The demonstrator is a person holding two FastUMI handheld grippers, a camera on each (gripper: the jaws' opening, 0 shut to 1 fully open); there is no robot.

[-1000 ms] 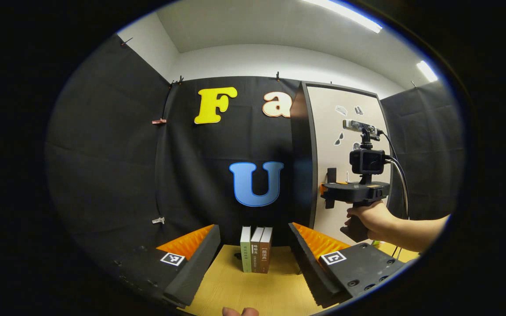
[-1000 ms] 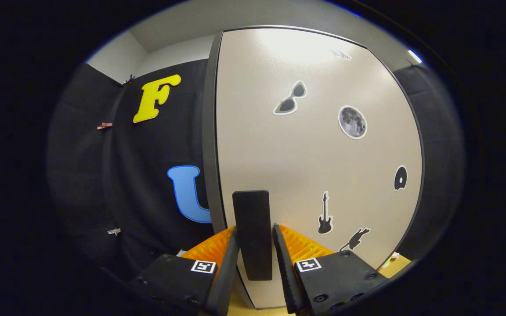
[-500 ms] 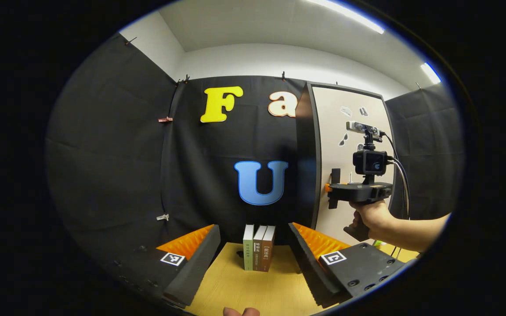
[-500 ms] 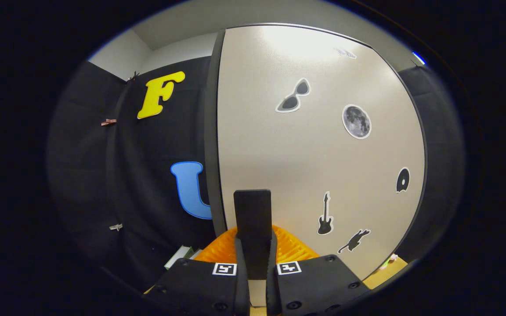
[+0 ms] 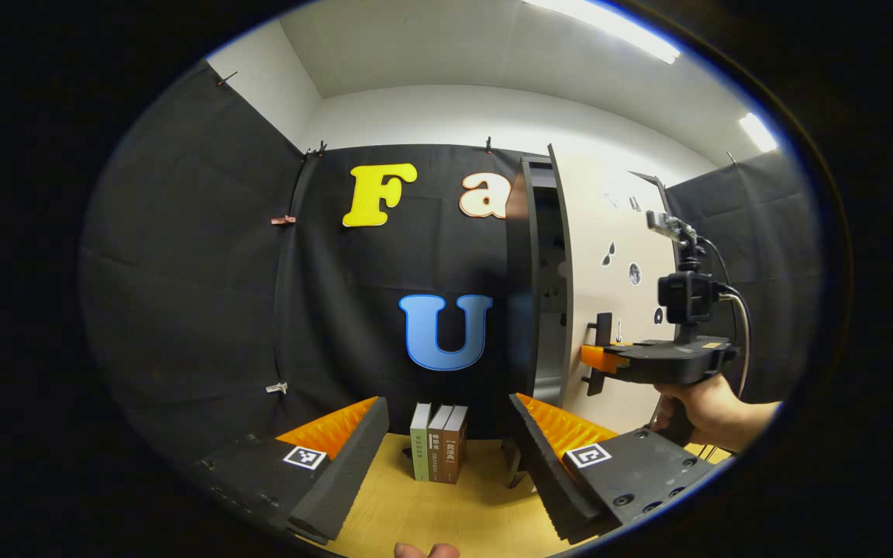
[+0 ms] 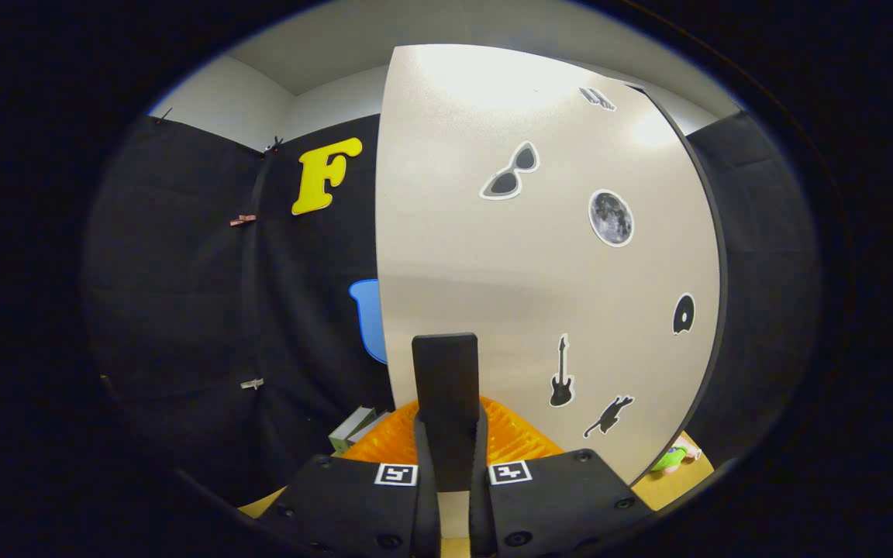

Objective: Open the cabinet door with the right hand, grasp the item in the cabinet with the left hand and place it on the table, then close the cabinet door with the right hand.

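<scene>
In the right gripper view, the right gripper (image 6: 450, 442) is clamped on the dark handle (image 6: 445, 387) of the cabinet door (image 6: 539, 256), both fingers pressed against the upright bar at 6 o'clock. The pale door is swung partly out from the cabinet, its face carrying stickers of sunglasses (image 6: 510, 172), a moon (image 6: 611, 218), a guitar (image 6: 561, 373) and a cat (image 6: 608, 416). At about 4 o'clock, past the door's lower edge, a small green item (image 6: 670, 457) lies on the wooden surface (image 6: 667, 487) — too little of it shows to tell what it is.

In the left gripper view, the left gripper (image 5: 446, 457) hangs wide open and holds nothing, low over the surface (image 5: 446, 511). Between its fingers, well beyond the tips, three books (image 5: 439, 453) stand upright side by side against the black cloth wall. At 3 o'clock a hand (image 5: 714, 411) grips the right gripper (image 5: 601, 360) at the door's handle (image 5: 604, 329). The door (image 5: 609, 294) stands ajar, a dark gap showing between its edge and the cabinet frame (image 5: 524, 279). The cabinet's inside is too dark to make out.
</scene>
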